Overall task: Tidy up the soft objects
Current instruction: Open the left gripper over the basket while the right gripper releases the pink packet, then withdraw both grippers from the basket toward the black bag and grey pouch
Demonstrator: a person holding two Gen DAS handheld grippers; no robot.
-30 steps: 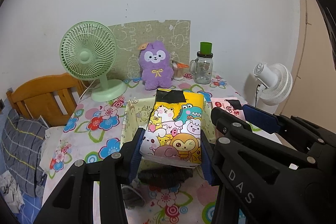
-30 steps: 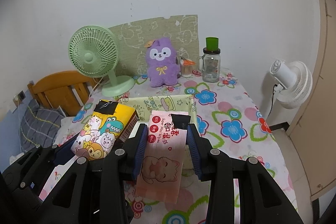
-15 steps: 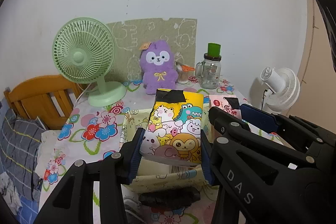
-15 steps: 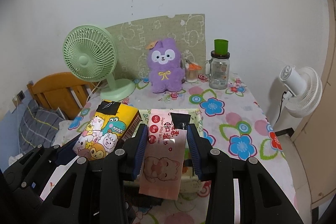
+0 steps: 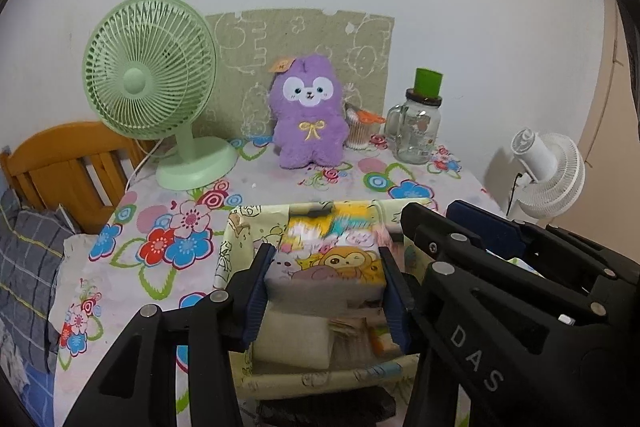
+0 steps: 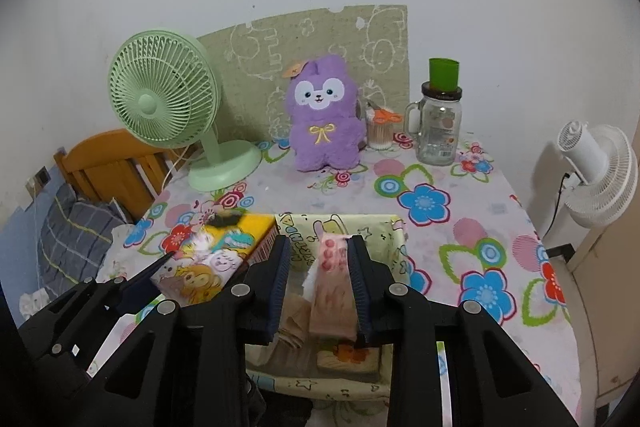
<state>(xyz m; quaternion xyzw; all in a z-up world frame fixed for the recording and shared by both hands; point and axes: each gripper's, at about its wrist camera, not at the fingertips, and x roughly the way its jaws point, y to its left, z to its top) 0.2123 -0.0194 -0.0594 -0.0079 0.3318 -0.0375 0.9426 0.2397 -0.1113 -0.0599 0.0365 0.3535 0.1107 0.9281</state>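
My left gripper (image 5: 326,259) is shut on a yellow cartoon tissue pack (image 5: 336,263), held low over a pale yellow fabric box (image 5: 236,239); the pack's far end is blurred and tips down into it. My right gripper (image 6: 318,247) hangs over the same box (image 6: 384,227), its jaws closing. A pink wipes pack (image 6: 334,287) stands blurred between them, against the right pad with a gap to the left pad. Folded things lie inside the box. The right gripper (image 5: 430,213) also shows beside the yellow pack (image 6: 208,263).
At the back of the floral table stand a green fan (image 5: 148,67), a purple plush (image 5: 308,115), a cotton swab cup (image 5: 360,131) and a glass jar (image 5: 418,131). A wooden chair (image 5: 60,163) is to the left, a white fan (image 5: 548,171) to the right.
Both grippers moved forward and down over the box. The yellow pack's far end dipped. The pink pack went from flat and wide to narrow and blurred as the right jaws came closer.
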